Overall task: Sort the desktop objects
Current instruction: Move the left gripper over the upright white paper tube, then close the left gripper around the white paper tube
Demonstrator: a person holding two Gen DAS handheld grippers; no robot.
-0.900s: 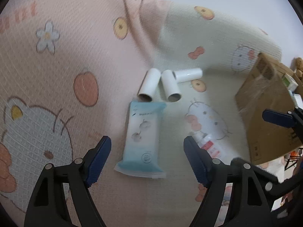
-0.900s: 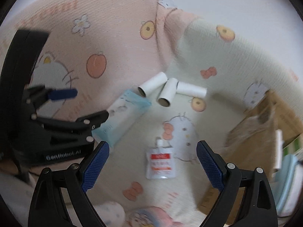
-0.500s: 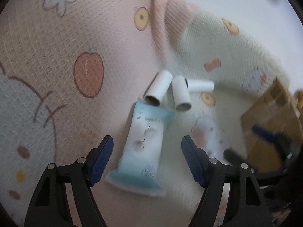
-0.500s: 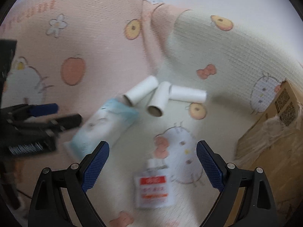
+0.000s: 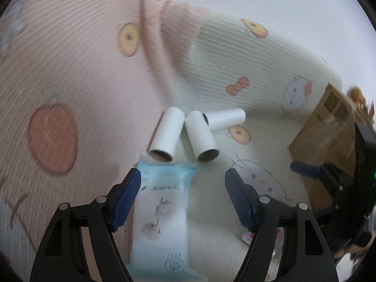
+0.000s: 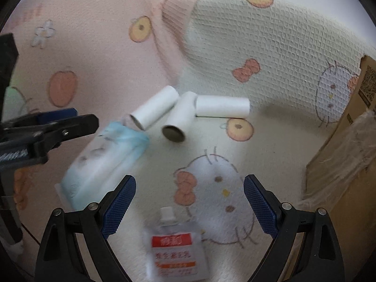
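Both grippers have dropped closer to the blanket since a moment back, and the tissue pack and the pouch now sit lower and larger in their views. Biggest thing out here is the cartoon-print blanket [image 6: 246, 47], pink on one side, cream on the other, carrying everything. Off at the right edge stands a cardboard box [image 6: 347, 145], partly wrapped in clear film; what it holds can't be made out from here. Next down, the blue-and-white tissue pack [image 5: 162, 213] lies flat, its length running up between the left gripper [image 5: 183, 197] jaws, which stand wide apart with nothing pressed. Beyond its far end, three white cardboard tubes [image 5: 202, 138] lie clustered, nearly touching at their far ends, all hollow and open-ended. Smallest, the spouted pouch [image 6: 174, 251] with a red label lies flat, low between the right gripper [image 6: 190, 204] jaws, also wide apart and gripping nothing.
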